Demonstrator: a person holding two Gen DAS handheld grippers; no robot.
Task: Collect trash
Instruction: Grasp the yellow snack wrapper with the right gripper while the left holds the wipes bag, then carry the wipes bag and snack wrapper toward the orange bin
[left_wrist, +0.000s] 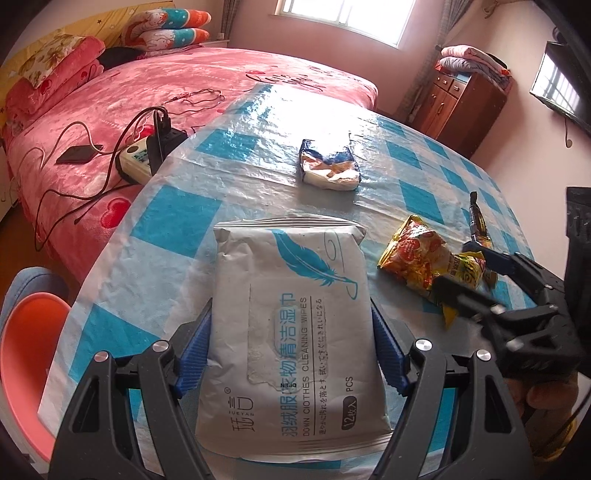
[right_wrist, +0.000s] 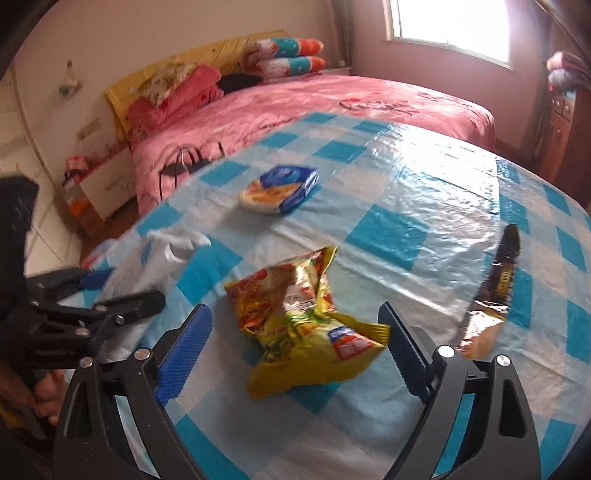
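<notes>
A white wet-wipes pack (left_wrist: 291, 332) with a blue feather print lies on the checked tablecloth, between the two blue pads of my left gripper (left_wrist: 291, 328), which is open around it. A crumpled yellow and red snack bag (right_wrist: 299, 325) lies between the open pads of my right gripper (right_wrist: 295, 332); it also shows in the left wrist view (left_wrist: 424, 258), with the right gripper (left_wrist: 461, 269) at its end. A blue and white tissue pack (left_wrist: 328, 166) (right_wrist: 280, 188) lies farther back. A dark wrapper (left_wrist: 478, 221) (right_wrist: 498, 280) lies to the right.
The round table has a blue and white checked cover (left_wrist: 406, 155). A pink bed (left_wrist: 110, 96) stands behind it with a power strip (left_wrist: 136, 158) and cables. An orange stool (left_wrist: 26, 350) is at the left. A wooden cabinet (left_wrist: 461, 99) stands at the back right.
</notes>
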